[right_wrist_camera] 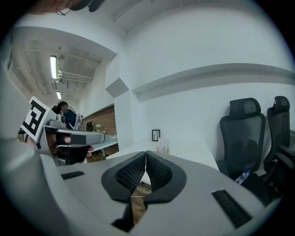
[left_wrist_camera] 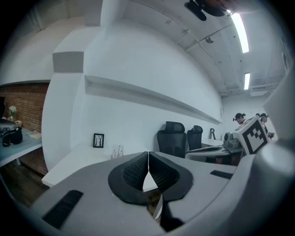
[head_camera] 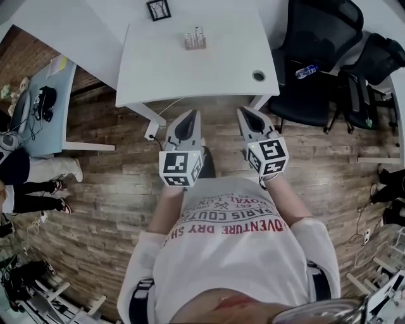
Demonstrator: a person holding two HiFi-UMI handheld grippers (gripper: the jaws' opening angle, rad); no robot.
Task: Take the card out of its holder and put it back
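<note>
White table (head_camera: 190, 69) at 12 o'clock, holder (head_camera: 195, 41) and frame (head_camera: 159, 9) on it; I hold left gripper (head_camera: 192, 112) and right gripper (head_camera: 243, 109) short of it, both closed, empty.

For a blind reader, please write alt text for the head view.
A person holds the left tool and the right tool, both shut and empty, just before a white table; a small card holder stands on it.

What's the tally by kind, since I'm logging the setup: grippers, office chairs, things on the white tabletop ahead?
Grippers: 2 (left gripper, right gripper)
Black office chairs: 2
Picture frame: 1
Card holder: 1
Total: 6
</note>
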